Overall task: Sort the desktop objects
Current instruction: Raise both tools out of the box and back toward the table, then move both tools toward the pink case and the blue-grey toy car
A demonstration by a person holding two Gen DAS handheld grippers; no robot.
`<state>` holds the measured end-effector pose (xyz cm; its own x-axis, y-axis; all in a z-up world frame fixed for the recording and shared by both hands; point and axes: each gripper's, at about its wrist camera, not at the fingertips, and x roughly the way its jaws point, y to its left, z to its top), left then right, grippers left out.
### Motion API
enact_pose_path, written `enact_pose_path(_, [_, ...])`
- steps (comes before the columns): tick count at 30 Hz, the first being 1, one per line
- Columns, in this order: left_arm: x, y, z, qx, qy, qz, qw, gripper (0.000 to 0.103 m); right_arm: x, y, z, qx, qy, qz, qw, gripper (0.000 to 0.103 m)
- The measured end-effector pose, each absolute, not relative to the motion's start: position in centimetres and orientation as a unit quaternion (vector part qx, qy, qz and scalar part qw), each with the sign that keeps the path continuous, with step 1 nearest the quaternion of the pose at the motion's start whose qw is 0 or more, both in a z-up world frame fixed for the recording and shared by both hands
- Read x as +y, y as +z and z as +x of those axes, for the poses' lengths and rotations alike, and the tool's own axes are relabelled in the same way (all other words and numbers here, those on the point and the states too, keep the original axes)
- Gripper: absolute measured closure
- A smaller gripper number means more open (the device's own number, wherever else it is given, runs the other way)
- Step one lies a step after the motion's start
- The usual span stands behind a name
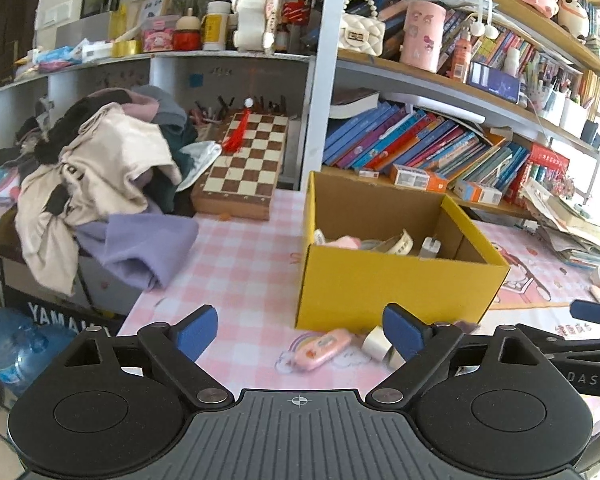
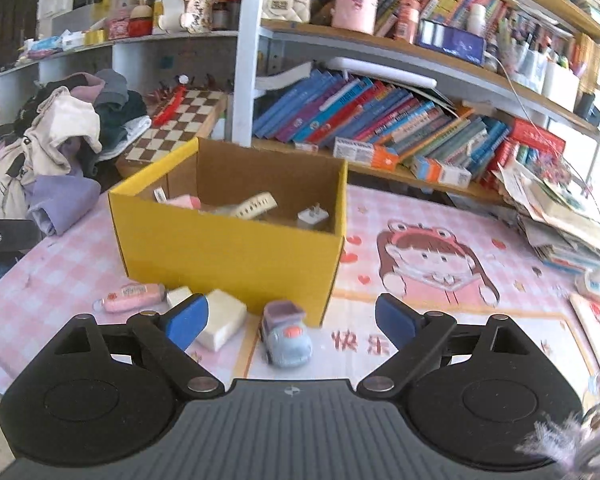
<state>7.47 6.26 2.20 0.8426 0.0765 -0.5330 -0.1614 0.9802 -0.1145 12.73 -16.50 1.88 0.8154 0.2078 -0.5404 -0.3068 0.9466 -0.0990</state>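
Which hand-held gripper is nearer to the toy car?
Right. The toy car lies between the right hand-held gripper's open fingers; the left hand-held gripper faces the pink case instead.

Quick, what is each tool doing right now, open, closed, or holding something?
Left tool: open, holding nothing.
Right tool: open, holding nothing; a toy car sits on the table between its fingers, untouched.

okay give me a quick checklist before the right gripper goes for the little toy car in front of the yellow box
1. Right gripper open and empty: ok.
2. Toy car lined up between its fingers: ok.
3. Car clear of the white block: ok, a gap shows.
4. Car clear of the yellow box: cannot tell, it sits close to the wall.
5. Room in the box: ok.
6. Left gripper open, over the pink case, out of the way: ok.
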Motion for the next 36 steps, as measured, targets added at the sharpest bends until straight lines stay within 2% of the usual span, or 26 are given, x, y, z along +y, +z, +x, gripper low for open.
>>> enact_pose_path(22, [4.6,-1.9,5.1,0.345,0.036,-0.039,0.937,0.011,-16.7,-3.1,9.1,0.355,0.119,-0.087,0.923,0.01])
enact_pose_path(28, [3.2,-2.1,5.1,0.348,0.01,-0.005,0.938,0.011,-15.7,-3.5,8.9,0.364,0.137,-0.098,0.916,0.01])
enact_pose_path(36, [3.0,-2.6,5.5,0.357,0.002,-0.009,0.934,0.011,-15.9,-3.6,9.4,0.372,0.134,-0.096,0.913,0.01])
